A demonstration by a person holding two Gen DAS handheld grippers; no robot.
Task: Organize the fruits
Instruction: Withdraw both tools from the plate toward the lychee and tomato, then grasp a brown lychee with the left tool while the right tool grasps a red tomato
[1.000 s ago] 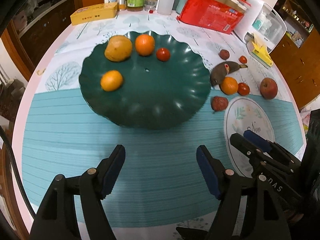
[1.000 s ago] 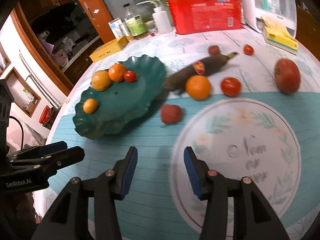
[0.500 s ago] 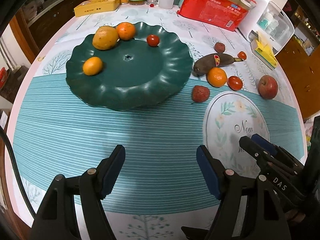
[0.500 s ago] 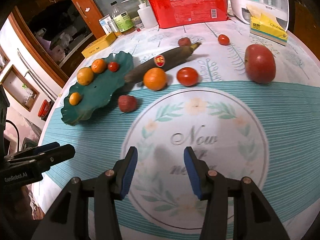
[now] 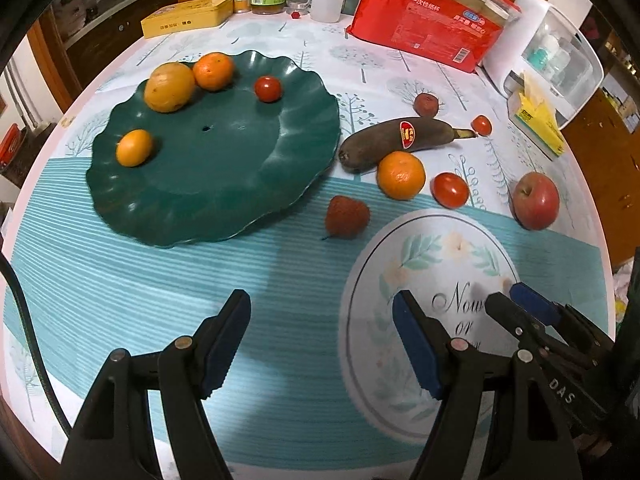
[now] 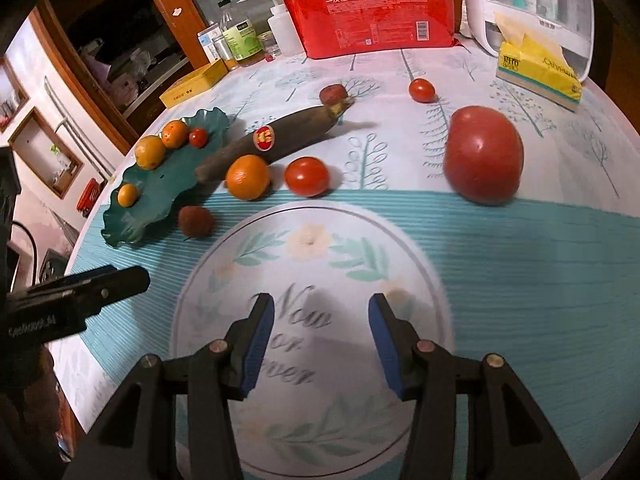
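Both grippers hover above the desk [image 5: 120, 280] with nothing between their jaws. The left gripper [image 5: 320, 340] stands fairly wide over the teal stripes; the right gripper [image 6: 322, 340] is narrower, over the round print.

The green plate [image 5: 224, 184] holds a yellow fruit [image 5: 169, 87], an orange [image 5: 213, 71], a small tomato [image 5: 268, 89] and a small orange [image 5: 134, 148]. Off the plate, to its right, lie a dark banana [image 5: 396, 142], a second orange [image 5: 401, 175] touching it, a lychee [image 5: 347, 217], a tomato [image 5: 449, 190], an apple [image 5: 536, 201] and two small red fruits farther back.
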